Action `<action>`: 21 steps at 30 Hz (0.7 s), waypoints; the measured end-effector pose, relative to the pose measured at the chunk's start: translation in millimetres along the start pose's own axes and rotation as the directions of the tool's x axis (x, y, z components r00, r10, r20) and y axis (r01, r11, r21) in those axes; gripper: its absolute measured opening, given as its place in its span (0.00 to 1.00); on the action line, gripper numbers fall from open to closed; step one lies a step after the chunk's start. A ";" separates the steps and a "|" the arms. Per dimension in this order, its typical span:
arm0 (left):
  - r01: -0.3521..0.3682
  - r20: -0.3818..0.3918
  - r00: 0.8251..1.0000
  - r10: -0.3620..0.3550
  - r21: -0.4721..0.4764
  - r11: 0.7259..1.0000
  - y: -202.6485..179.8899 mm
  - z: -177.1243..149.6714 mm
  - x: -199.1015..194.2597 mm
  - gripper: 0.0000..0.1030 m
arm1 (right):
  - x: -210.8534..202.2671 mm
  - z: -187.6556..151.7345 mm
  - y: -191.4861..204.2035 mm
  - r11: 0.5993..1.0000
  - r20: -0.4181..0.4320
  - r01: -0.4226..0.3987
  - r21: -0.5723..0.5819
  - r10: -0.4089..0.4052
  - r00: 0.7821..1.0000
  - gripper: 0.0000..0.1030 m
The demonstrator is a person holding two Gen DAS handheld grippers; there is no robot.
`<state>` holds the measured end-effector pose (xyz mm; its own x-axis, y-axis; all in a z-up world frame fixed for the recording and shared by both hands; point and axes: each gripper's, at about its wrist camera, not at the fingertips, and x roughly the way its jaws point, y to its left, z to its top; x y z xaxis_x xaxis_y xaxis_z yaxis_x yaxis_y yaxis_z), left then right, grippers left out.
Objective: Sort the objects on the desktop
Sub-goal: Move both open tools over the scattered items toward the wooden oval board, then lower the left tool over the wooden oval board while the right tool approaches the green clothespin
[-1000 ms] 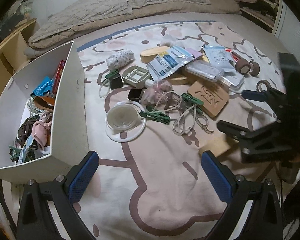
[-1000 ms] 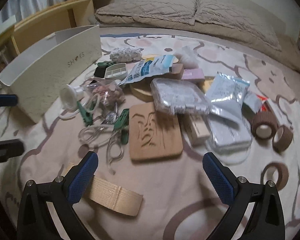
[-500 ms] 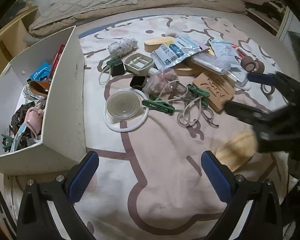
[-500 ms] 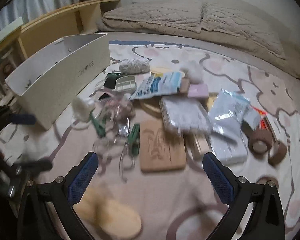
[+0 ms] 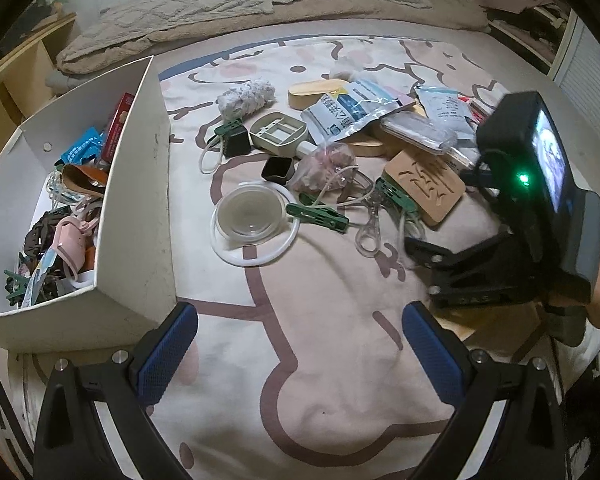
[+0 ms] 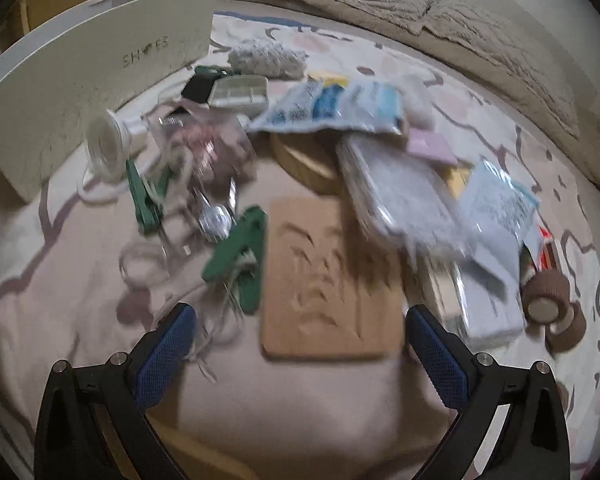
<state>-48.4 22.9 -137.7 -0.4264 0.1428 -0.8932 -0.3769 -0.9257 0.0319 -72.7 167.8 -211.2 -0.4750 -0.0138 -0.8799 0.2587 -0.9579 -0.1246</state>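
1. You have a bed (image 5: 320, 360) under a cream blanket (image 5: 340, 300) with brown cartoon outlines.
2. On your left stands a white box (image 5: 140, 220).
3. Beside it lie a clear lid (image 5: 249, 216), a green clip (image 5: 318, 213), a tan carved pad (image 6: 332, 280), packets (image 5: 348, 112) and tape rolls (image 6: 548, 296).
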 end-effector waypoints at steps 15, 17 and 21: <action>0.016 -0.023 1.000 -0.015 0.077 0.997 -19.4 -7.7 3.6 1.00 | -8.7 -34.6 -52.2 0.997 -0.124 -0.062 0.047 0.068 0.990 1.00; 0.019 -0.024 1.000 -0.017 0.080 0.997 -20.3 -7.9 3.5 1.00 | -10.8 -40.7 -54.1 0.997 -0.129 -0.066 0.049 0.072 0.989 1.00; 0.024 -0.026 0.999 -0.022 0.083 0.996 -21.5 -9.0 3.3 1.00 | -16.3 -52.2 -51.9 0.995 -0.125 -0.075 0.068 0.083 0.989 1.00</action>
<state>-34.3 40.1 -145.4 -0.3962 0.1542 -0.9051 -0.4540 -0.8898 0.0471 -34.5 232.7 -214.3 -0.3434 -0.0573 -0.9374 0.2360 -0.9714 -0.0271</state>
